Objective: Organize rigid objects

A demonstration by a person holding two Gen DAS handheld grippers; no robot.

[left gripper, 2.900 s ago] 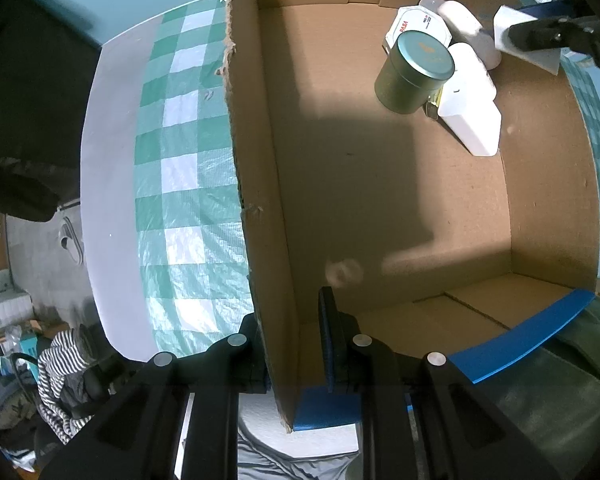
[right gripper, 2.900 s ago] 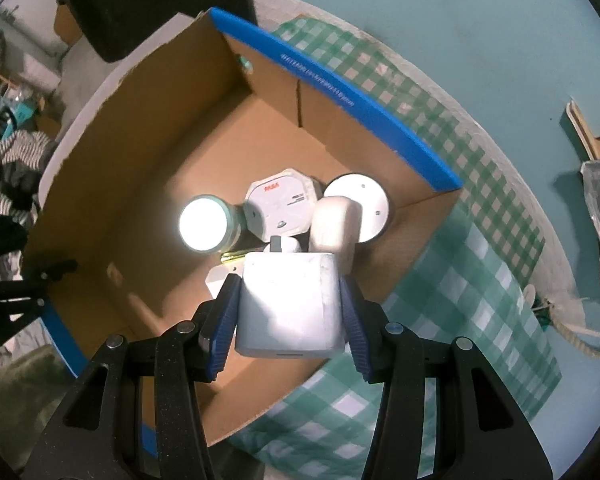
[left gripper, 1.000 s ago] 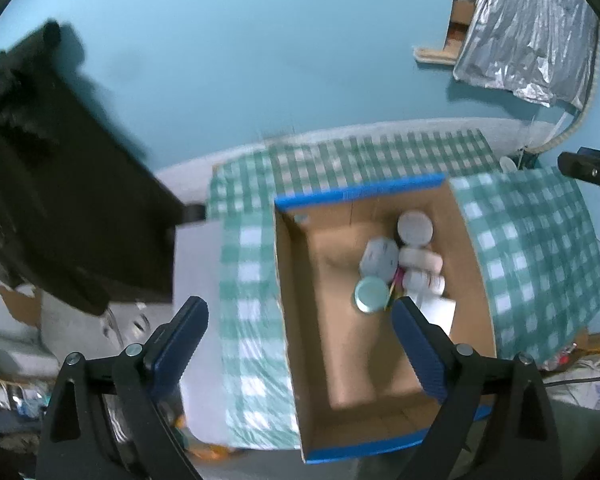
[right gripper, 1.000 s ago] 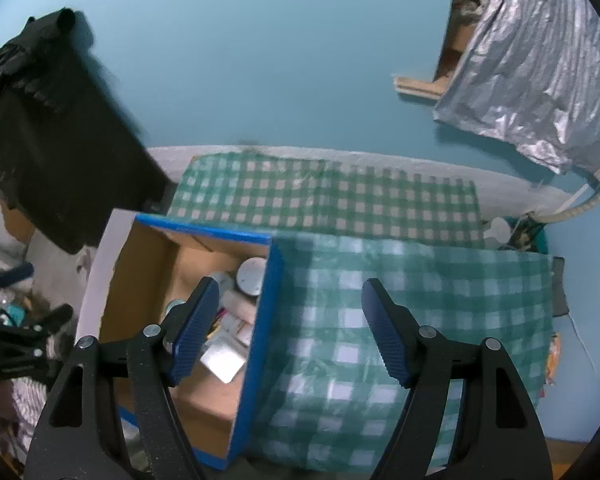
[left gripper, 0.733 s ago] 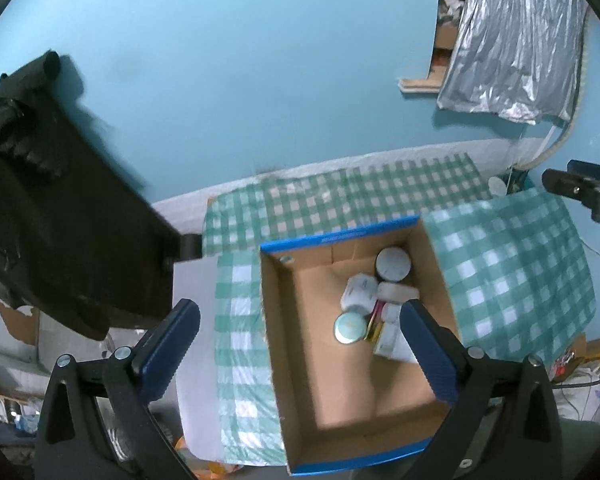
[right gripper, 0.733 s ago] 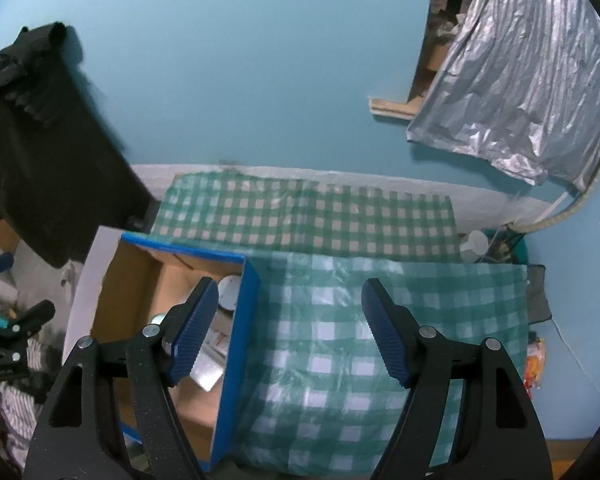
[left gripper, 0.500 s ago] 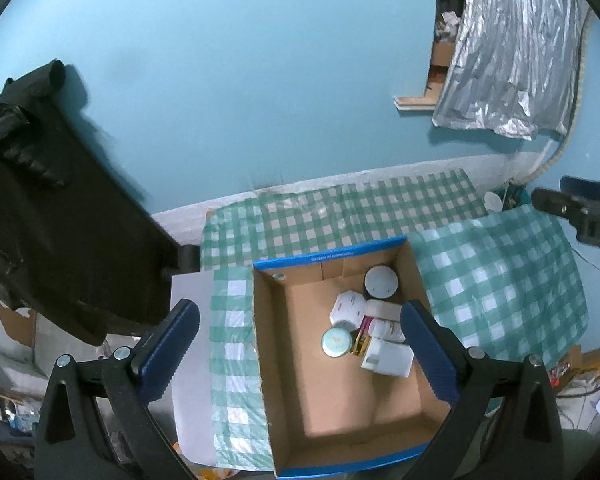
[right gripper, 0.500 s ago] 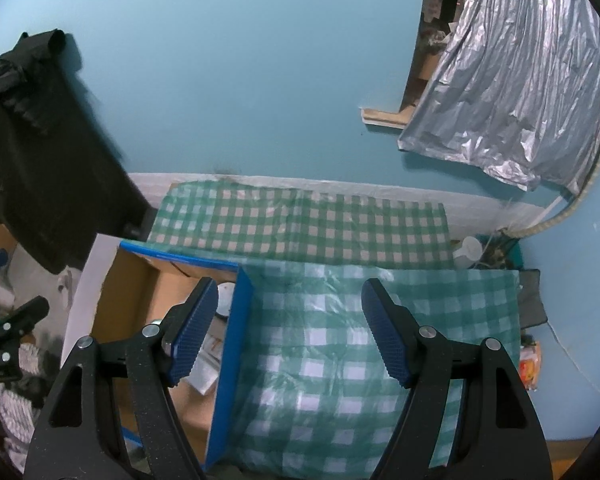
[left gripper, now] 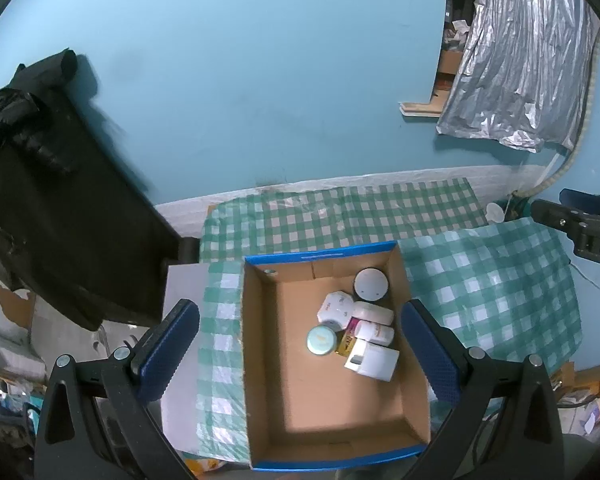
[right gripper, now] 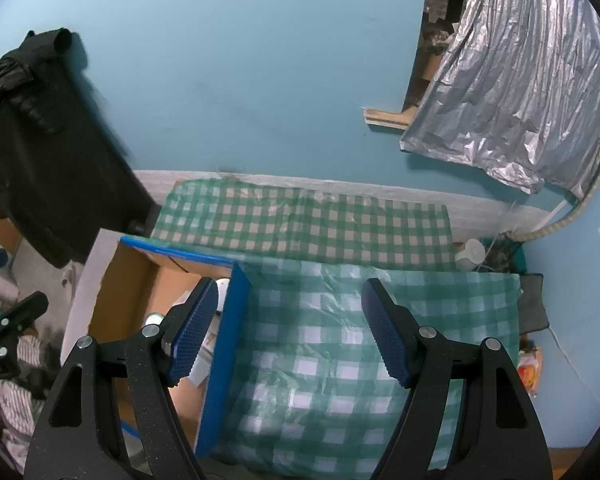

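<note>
Several rigid items sit clustered in the far right part of the cardboard box (left gripper: 332, 404): a round teal tin (left gripper: 321, 340), white jars (left gripper: 370, 285) and a white block (left gripper: 374, 361). Its near left floor is bare. Left gripper (left gripper: 300, 346) jaws just opened wide, empty, high above the box; right gripper (right gripper: 288, 328) jaws apart, empty, over the checked cloth (right gripper: 340, 352) beside the box's blue edge.

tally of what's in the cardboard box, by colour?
In the blue-rimmed cardboard box, as the left wrist view shows it:
White: 5 (round lidded tub, hexagonal box, rounded oblong case, small bottle lying on its side, square block)
Teal: 1 (round tin)
Yellow: 1 (small packet, partly hidden)
Total: 7
</note>
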